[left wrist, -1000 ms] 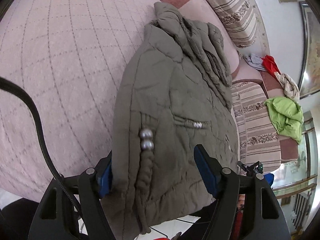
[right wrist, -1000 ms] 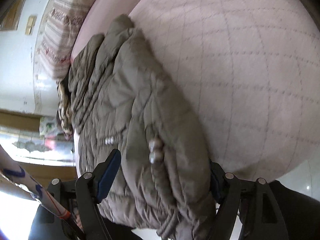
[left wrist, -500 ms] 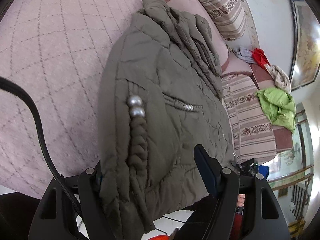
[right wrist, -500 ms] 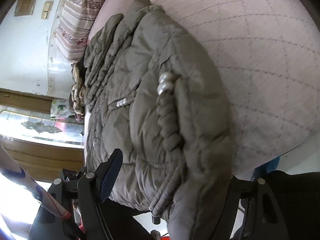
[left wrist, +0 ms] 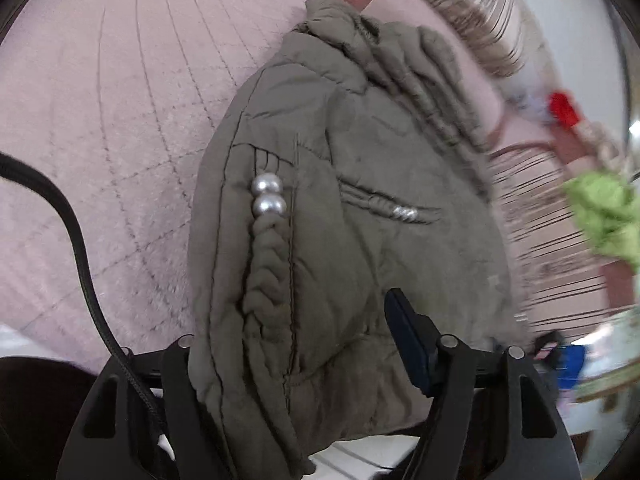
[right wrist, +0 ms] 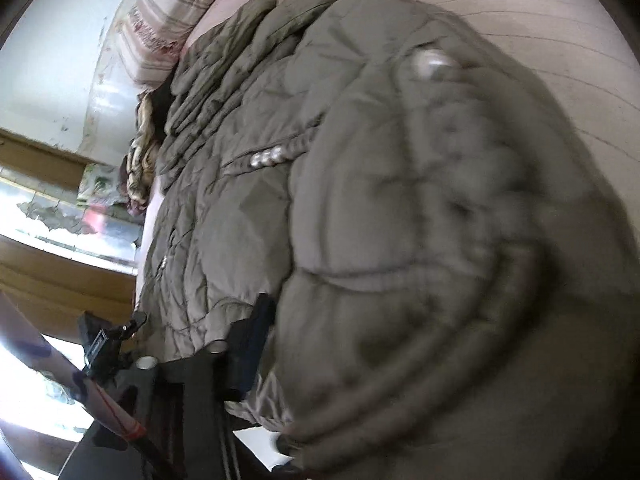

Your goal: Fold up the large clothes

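An olive-green padded jacket (left wrist: 360,200) with two pearl beads (left wrist: 267,196) and a braided trim lies on a pink quilted cover (left wrist: 100,120), its hem hanging over the near edge. My left gripper (left wrist: 296,328) straddles that hem and its jaws are closing. The blue right pad (left wrist: 408,344) presses the fabric; the jacket hides the left finger. In the right wrist view the jacket (right wrist: 400,200) fills most of the picture. My right gripper (right wrist: 400,320) is closing on a thick fold of it. Only its left pad (right wrist: 256,336) shows, pushed into the padding.
Striped cushions (left wrist: 472,12) line the far side, with a green garment (left wrist: 604,212) and a red cloth (left wrist: 564,108) at the right. A black cable (left wrist: 80,248) crosses the left. White floor (left wrist: 360,456) shows below the hem. A patterned cloth (right wrist: 140,168) lies left of the jacket.
The right gripper's jaws have drawn in onto the jacket's fold, which now bulges over them and fills the view. The left jaws have narrowed a little on the hem, and both views have swung.
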